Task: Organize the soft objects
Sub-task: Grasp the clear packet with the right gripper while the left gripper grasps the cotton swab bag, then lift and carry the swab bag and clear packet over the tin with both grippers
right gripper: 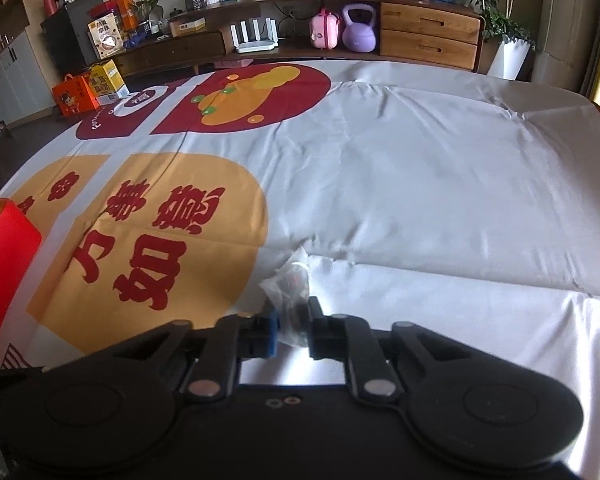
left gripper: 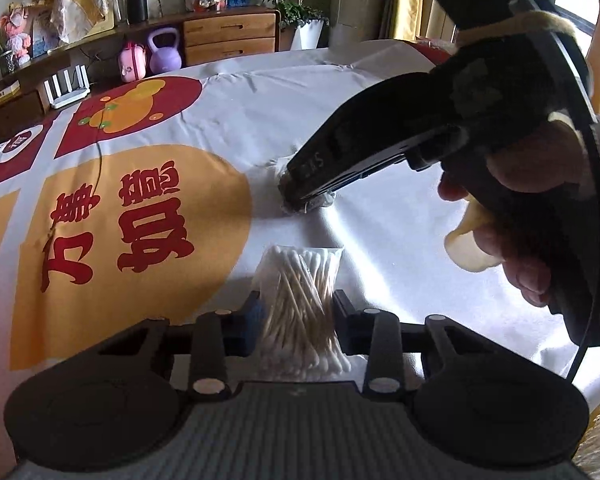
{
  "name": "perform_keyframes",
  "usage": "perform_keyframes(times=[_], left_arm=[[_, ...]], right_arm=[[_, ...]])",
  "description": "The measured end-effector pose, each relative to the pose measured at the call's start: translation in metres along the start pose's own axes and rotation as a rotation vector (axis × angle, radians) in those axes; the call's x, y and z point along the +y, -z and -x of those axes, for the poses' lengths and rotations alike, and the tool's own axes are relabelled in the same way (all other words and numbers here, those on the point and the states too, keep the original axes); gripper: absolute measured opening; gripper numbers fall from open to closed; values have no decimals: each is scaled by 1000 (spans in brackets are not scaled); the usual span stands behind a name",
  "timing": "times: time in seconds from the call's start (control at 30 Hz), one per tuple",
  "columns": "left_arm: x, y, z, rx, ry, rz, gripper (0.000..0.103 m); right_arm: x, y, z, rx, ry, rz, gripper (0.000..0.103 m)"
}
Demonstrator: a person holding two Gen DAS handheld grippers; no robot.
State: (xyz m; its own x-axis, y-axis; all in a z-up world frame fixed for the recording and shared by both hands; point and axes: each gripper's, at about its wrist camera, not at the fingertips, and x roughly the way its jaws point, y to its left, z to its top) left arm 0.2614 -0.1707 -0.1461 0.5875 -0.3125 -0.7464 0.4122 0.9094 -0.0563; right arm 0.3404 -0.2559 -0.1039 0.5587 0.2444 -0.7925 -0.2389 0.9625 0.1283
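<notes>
Both grippers are angling downward: left gripper (left gripper: 298,316) is clamping a cotton-swab packet (left gripper: 300,280), right gripper (right gripper: 294,330) is pinching a small clear bag (right gripper: 290,284)

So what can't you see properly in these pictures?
- Small clear bag, right wrist view: contents dark and blurred.
- The same bag, left wrist view: mostly hidden by the right gripper.
- Red box, right wrist view: cut off by the left edge.
</notes>
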Motion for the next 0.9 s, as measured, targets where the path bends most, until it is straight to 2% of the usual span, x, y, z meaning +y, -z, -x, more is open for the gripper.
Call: perform_keyframes(times=[0.4, 0.9], left_arm=[[7, -1, 20, -3, -1, 59, 35], [24, -3, 88, -47, -38, 152, 35]], right_arm=[[10, 6, 35, -39, -41, 5, 11], [47, 9, 111, -113, -80, 35, 11]])
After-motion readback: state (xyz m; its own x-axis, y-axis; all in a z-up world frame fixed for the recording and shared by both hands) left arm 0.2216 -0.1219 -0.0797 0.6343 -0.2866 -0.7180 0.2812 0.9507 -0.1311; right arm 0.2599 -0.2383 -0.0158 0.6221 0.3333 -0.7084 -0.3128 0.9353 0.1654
